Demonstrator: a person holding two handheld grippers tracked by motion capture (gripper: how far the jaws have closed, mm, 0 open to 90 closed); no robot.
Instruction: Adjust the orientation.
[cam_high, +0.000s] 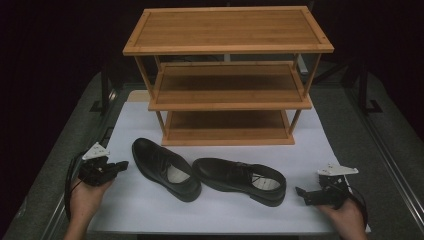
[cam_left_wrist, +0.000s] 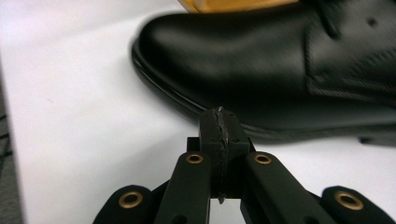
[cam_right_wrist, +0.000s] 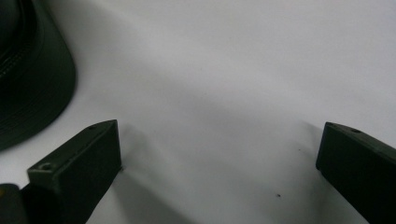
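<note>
Two black leather dress shoes lie on a white mat (cam_high: 150, 210): one (cam_high: 165, 169) at centre left, the other (cam_high: 240, 180) to its right. My left gripper (cam_high: 122, 164) hovers at the mat's left edge and points at the left shoe. In the left gripper view its jaws (cam_left_wrist: 220, 114) are pressed together with nothing between them, a short way from that shoe's toe (cam_left_wrist: 261, 70). My right gripper (cam_high: 299, 192) rests at the mat's right side, aimed at the other shoe's heel. Its jaws (cam_right_wrist: 219, 144) stand wide open over bare mat, the heel (cam_right_wrist: 28, 84) at the upper left.
A three-tier bamboo shoe rack (cam_high: 227, 75) stands at the back of the mat, its shelves bare. Grey table surface and dark metal rails (cam_high: 380, 135) flank the mat on both sides.
</note>
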